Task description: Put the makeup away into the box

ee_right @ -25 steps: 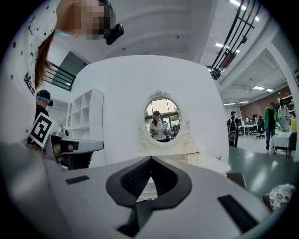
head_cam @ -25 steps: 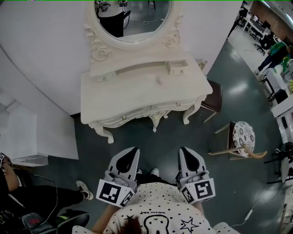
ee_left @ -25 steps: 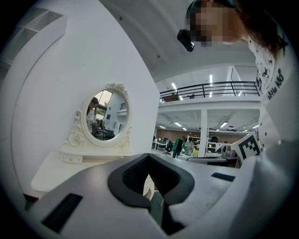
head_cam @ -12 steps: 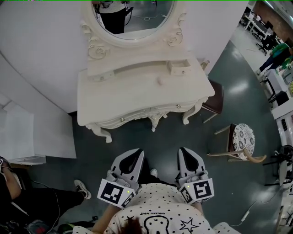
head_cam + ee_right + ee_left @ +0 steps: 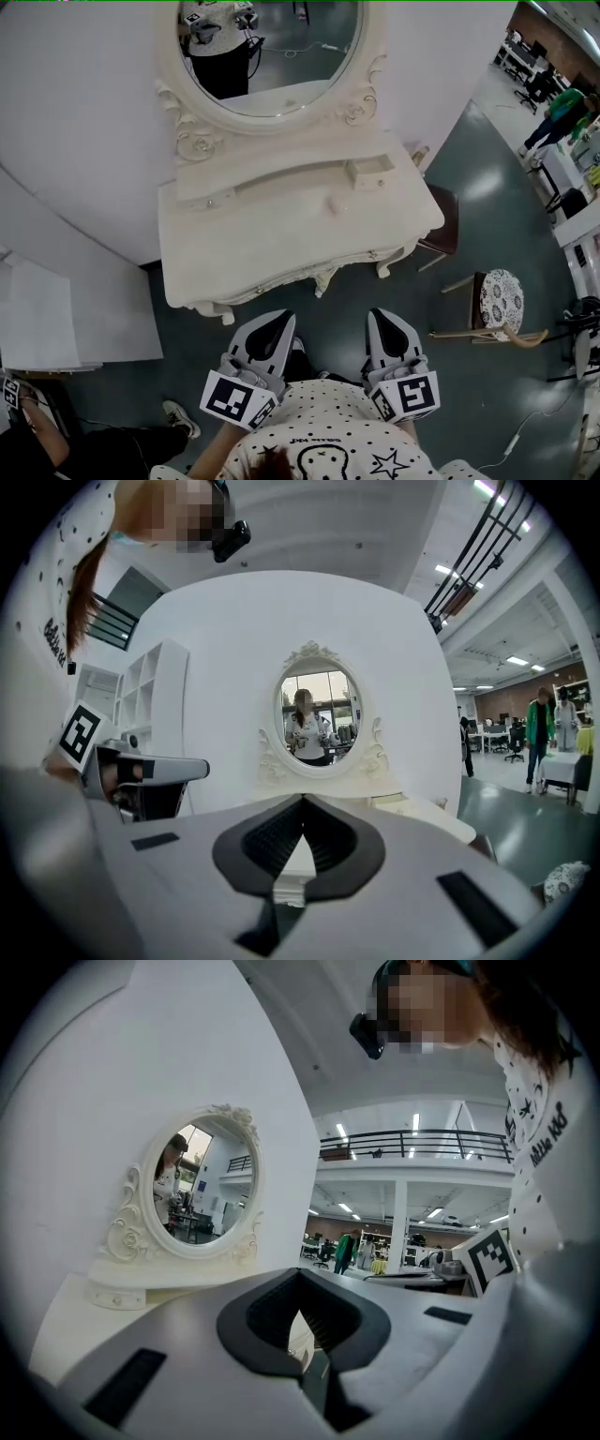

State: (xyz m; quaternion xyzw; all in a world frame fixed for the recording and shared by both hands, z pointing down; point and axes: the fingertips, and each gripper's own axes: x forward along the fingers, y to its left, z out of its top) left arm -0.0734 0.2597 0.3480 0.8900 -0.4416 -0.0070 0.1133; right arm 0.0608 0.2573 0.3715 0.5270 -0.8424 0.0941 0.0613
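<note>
Stands close to a white desk with a claw in each hand. Holds the left claw low over the dark floor, jaws pressed together, nothing between them. Holds the right claw just beside it, jaws pressed together too, also with nothing inside. Points both claws at the desk, right ahead of them and not touching. Looks past the right claw to a small pale box on the back ledge of the desk, far ahead of that claw and a little below the round mirror. Spots a tiny pale thing on the desk top, between the right claw and the box, too small to tell if makeup or not. Has a spotty stool off to the right of the right claw, well apart, and a brown seat ahead and to the right, tucked by the desk's corner.
</note>
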